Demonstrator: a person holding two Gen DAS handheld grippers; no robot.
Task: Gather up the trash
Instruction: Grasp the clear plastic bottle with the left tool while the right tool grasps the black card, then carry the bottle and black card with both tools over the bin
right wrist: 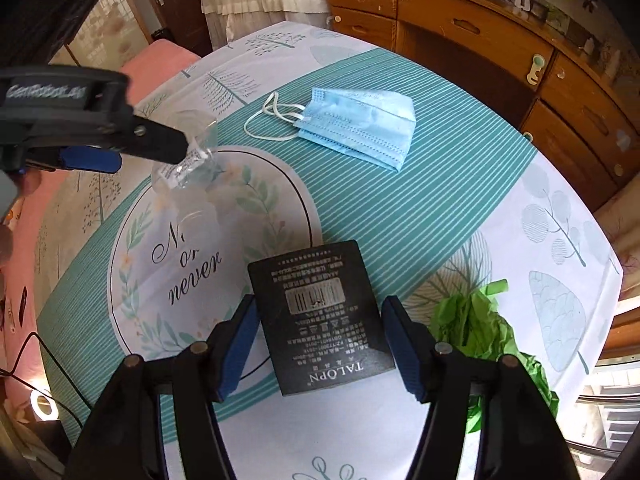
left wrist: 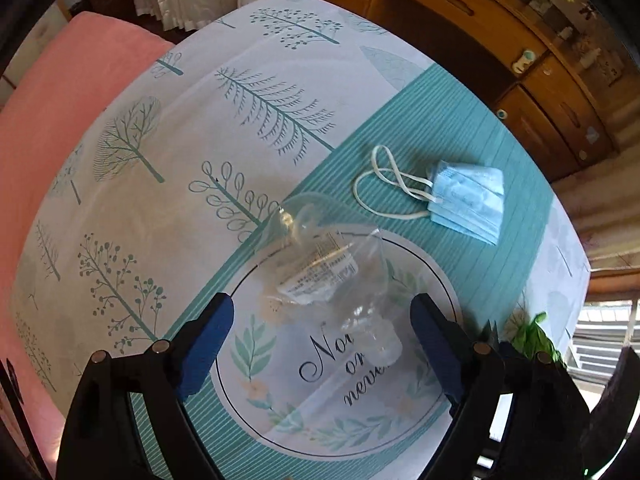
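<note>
Right tool: nearest in the right wrist view, pointing steeply down, its two blue pads spread to either side of a black card; a gap shows between each pad and the card's edges, so nothing is gripped.
Black card: a flat dark packaging card with a barcode and the brand word TALOPN, lying on the worktop between the right tool's pads.
Green paper: crumpled, bright green, just right of the right tool, near the worktop's edge.
Left tool: jaws wide apart, hovering over a clear plastic wrapper, pads not touching it.
Clear plastic wrapper: crinkled and see-through with a white printed label, lying on the round printed emblem, partly between the left tool's pads and partly beyond them.
Worktop: covered by a cloth with teal stripes, tree drawings and a round emblem with script lettering.
Face mask: pale blue, folded, white ear loops trailing to its left, lying on the teal stripes beyond both tools.
Far background: a pink cushion to the left, a wooden dresser with drawers behind the worktop.
</note>
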